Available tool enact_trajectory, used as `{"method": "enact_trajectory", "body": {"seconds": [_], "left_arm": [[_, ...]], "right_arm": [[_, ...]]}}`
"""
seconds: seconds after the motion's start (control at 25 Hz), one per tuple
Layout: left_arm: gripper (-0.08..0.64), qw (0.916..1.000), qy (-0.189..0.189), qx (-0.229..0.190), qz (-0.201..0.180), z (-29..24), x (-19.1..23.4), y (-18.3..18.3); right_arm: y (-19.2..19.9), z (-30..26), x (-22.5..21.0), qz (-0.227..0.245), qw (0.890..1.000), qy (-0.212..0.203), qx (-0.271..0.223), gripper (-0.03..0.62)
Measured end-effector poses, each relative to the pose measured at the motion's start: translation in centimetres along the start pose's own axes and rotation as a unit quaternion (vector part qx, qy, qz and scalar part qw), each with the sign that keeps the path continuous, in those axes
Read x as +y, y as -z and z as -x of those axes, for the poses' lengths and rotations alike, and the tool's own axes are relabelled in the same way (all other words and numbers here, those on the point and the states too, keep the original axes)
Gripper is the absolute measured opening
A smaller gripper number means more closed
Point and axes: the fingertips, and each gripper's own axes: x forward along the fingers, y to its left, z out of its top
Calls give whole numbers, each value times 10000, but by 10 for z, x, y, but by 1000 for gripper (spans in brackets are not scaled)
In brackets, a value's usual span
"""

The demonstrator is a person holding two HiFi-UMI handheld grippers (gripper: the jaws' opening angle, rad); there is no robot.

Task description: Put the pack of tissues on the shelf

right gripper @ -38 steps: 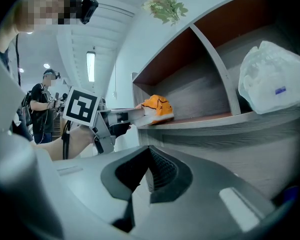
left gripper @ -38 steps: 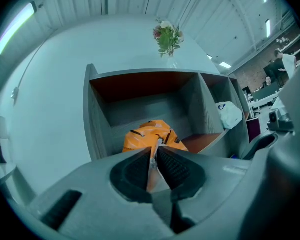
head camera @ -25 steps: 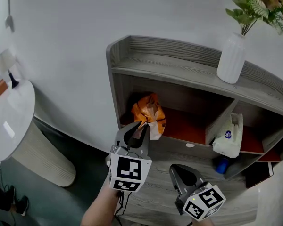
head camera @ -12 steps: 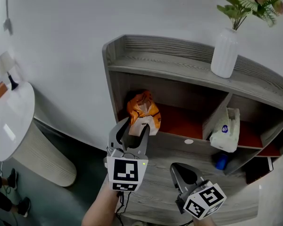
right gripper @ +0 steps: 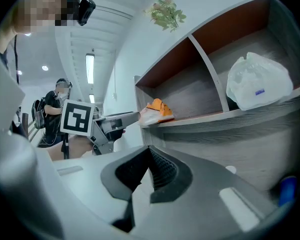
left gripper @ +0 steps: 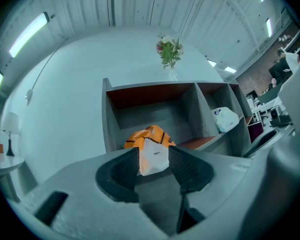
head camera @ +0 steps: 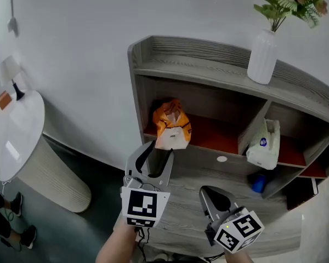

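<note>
Sitting on the shelf (head camera: 208, 73), the pack of tissues (head camera: 171, 126) is not pressed by the left gripper (head camera: 158, 151); its fingers are apart, closing slightly. A straight pull-back is advised.

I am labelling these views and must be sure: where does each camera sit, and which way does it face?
Head view: on the person's head, looking steeply down at the shelf; shows the left gripper and the right gripper.
Left gripper view: on the left gripper, facing the shelf along its closing jaws; the pack of tissues shows between them, not pressed.
Right gripper view: on the right gripper, facing the shelf obliquely; jaws together, empty.
Shared: all three show the pack.
</note>
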Motion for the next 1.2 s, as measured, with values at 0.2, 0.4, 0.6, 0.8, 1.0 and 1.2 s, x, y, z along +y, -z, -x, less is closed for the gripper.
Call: {"method": "enact_trajectory", "body": {"seconds": [0.2,0.4,0.6,0.8,1.0,1.2], "left_arm": [[109,10000,-65,3,44,21,-1,1],[49,9998,69,68,174,35,-8,8],[7,9994,190,117,271,45,-16,17],[0,9984,390,102,406,50,-31,24],[0,9961,649,364,469,54,-54,39],[0,9935,851,610,445,57,-69,55]], "right_arm": [[-1,4,5,6,10000,30,-42,2],[1,8,7,-4,10000,80,-53,2],[4,9,9,5,9999,125,-37,2],[6,11,9,35,9998,174,-25,2],[7,12,7,44,9997,223,-7,2],[11,14,6,47,9996,267,52,2]]}}
